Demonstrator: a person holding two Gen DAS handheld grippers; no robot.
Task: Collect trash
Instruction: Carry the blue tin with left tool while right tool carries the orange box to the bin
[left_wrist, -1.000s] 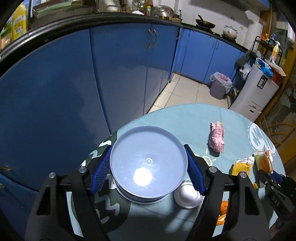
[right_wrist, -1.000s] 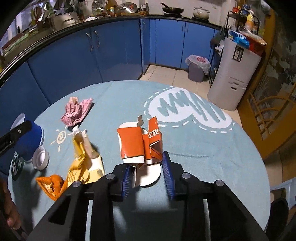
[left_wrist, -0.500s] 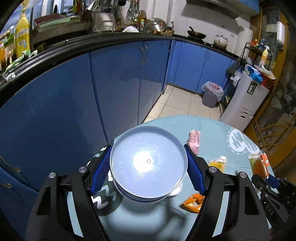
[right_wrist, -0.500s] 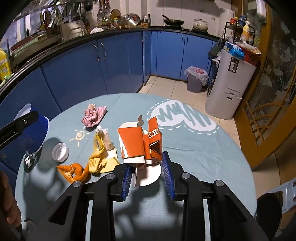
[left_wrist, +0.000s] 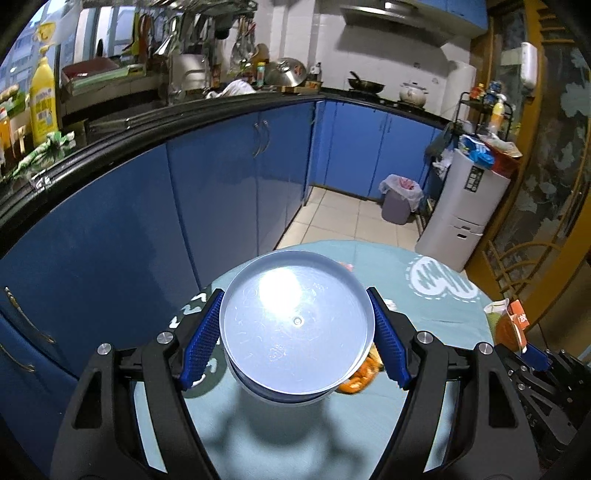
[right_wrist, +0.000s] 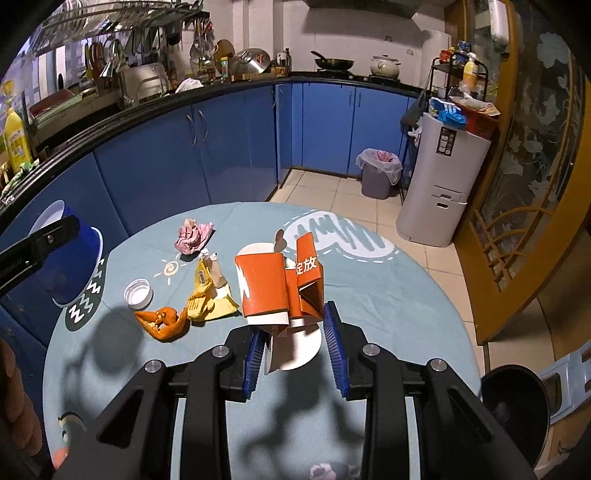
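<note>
The crushed orange carton (right_wrist: 280, 291) is pinched narrowly in the right gripper (right_wrist: 295, 350) above the round table (right_wrist: 388, 314); it should be carried level so nothing slips out. The blue cup (left_wrist: 295, 332), base forward, is clamped by the wide-set left gripper (left_wrist: 295, 339). The lined bin (right_wrist: 378, 177) holds pink waste.

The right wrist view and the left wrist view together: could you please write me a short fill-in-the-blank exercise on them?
1. The left gripper holds a round ____ tub.
2. The right gripper holds a crushed ____ carton.
3. The white lid lies ____ on the table.
4. The crumpled tissue is ____ in colour.

Missing words: blue; orange; loose; pink
</note>
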